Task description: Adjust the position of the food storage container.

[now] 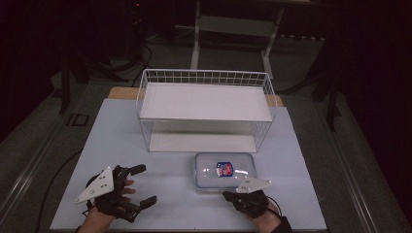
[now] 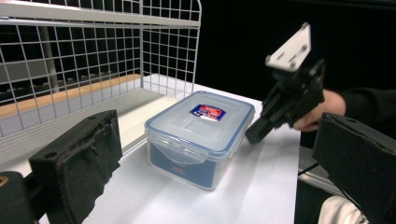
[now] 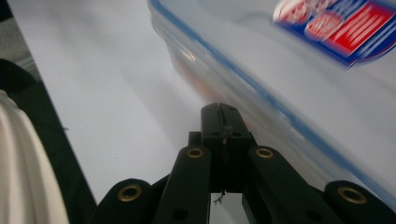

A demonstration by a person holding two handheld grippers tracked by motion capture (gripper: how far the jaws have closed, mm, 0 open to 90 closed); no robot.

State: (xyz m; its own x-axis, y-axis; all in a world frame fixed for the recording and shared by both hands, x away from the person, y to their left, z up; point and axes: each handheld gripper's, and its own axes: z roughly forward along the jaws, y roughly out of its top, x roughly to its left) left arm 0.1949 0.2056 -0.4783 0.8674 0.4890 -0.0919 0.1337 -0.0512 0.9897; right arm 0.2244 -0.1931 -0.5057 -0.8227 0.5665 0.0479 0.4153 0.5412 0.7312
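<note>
Right now the lidded box (image 1: pixel 225 171) lies long axis across the table (image 1: pixel 301 160), touching the closed right tongs (image 1: pixel 232 195); left tongs (image 1: pixel 142 184) open, well apart.

Bench (image 1: pixel 121 145): white top. White wire rack (image 1: pixel 206 109) stands on it at far middle. Clear lidded container (image 1: pixel 225 172) with blue seal rests flat just in front of rack, apart.

Box (image 1: pixel 224 171) before rack (image 1: pixel 206 103), on table (image 1: pixel 121 145)
</note>
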